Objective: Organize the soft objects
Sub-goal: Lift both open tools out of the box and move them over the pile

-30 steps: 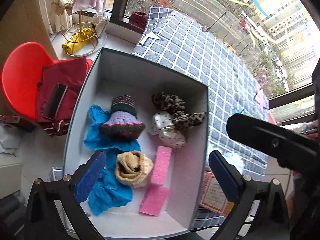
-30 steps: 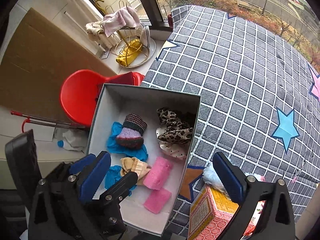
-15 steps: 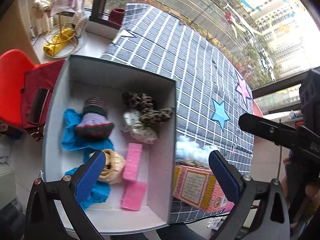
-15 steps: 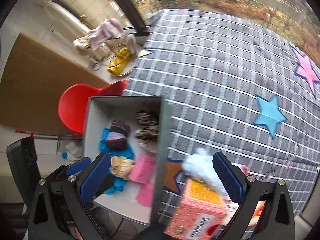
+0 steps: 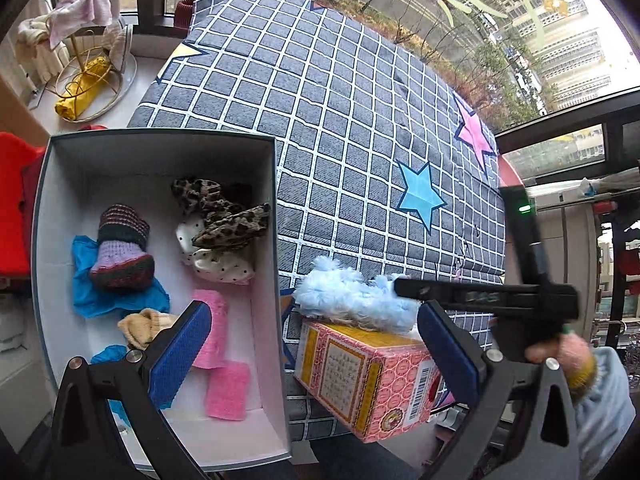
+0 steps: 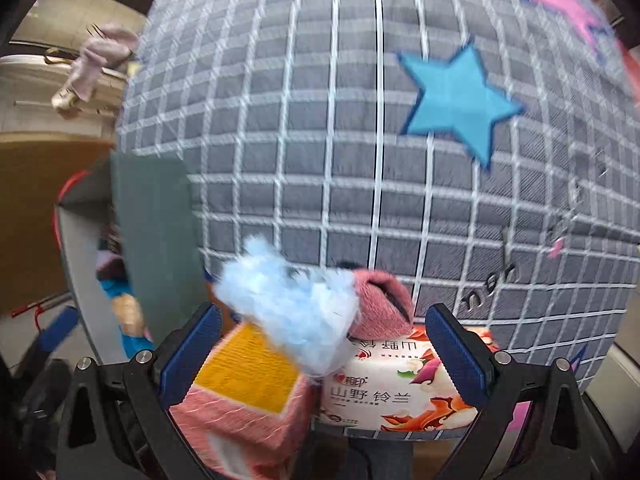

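My left claw (image 5: 316, 344) is spread wide with nothing in it, hovering over the near right corner of the white box (image 5: 276, 240). The box already has a striped knit sock (image 5: 120, 248), a blue cloth (image 5: 120, 300), leopard-print fabric (image 5: 224, 216), a tan sock (image 5: 144, 326) and two pink sponges (image 5: 224, 388) in it. Just right of the box, a fluffy light-blue thing (image 6: 288, 304) is lying on top of a pink carton (image 5: 368, 376), on the grey checked blanket (image 5: 340, 120). My right claw (image 6: 320, 348) is also wide open, fingers on either side of the fluffy thing but not pinching it. There's a pink sock (image 6: 380, 304) touching it on the right, sitting on a tissue pack (image 6: 400, 392). The right view is pretty blurry.
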Tool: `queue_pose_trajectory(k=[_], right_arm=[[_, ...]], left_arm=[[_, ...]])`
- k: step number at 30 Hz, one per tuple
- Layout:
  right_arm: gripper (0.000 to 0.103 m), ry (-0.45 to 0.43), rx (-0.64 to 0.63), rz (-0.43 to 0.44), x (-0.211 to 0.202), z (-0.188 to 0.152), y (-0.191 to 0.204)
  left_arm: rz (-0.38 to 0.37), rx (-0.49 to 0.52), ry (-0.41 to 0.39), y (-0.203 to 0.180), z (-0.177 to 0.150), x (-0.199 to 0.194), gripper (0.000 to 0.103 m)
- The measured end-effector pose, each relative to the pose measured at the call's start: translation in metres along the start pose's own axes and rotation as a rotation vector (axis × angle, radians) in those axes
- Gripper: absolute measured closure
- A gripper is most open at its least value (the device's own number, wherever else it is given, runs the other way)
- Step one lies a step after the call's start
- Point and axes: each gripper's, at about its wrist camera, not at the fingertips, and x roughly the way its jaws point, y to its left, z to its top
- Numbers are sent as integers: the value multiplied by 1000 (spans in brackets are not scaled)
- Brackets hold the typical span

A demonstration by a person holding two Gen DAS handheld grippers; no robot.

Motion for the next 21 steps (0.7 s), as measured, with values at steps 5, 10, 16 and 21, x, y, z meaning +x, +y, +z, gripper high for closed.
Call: queue_pose_trajectory(k=[5, 10, 16, 21], right_arm=[[0, 182, -3, 40, 51, 3, -7], [0, 197, -98, -167, 74, 2, -13], [0, 18, -33, -320, 40, 6, -63], [0, -230, 206, -251, -23, 2, -135]], left_arm=[[28, 8, 24, -9, 3, 7, 0], [47, 14, 44, -22, 8, 14, 0], [49, 56, 63, -50, 13, 22, 0], [39, 92, 92, -83, 18, 35, 0]])
